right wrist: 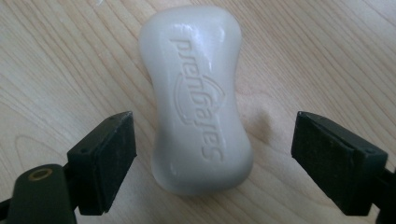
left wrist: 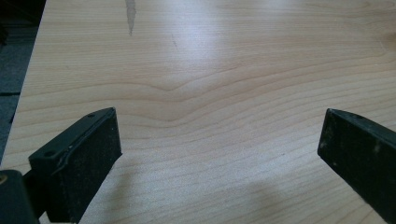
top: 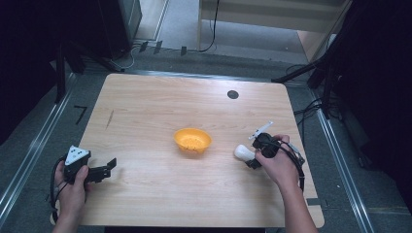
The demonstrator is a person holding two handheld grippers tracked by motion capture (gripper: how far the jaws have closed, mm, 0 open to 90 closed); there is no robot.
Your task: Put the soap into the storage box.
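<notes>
A white bar of soap [top: 242, 152] [right wrist: 198, 98] with raised lettering lies flat on the wooden table [top: 155, 107], right of an empty orange bowl [top: 193, 141]. My right gripper [top: 250, 155] [right wrist: 215, 123] points left at the soap with one jaw on each side of its near end. There is a gap at both pads, so it is open and not gripping. At the table's near left, my left gripper [top: 109, 170] [left wrist: 219, 121] is held low over bare wood, its jaws wide open with nothing between them.
A small black round spot [top: 232, 94] marks the far part of the table. A dark streak [top: 110, 119] [left wrist: 130, 16] runs along the wood at the left. Metal rails and cables lie on the floor around the table.
</notes>
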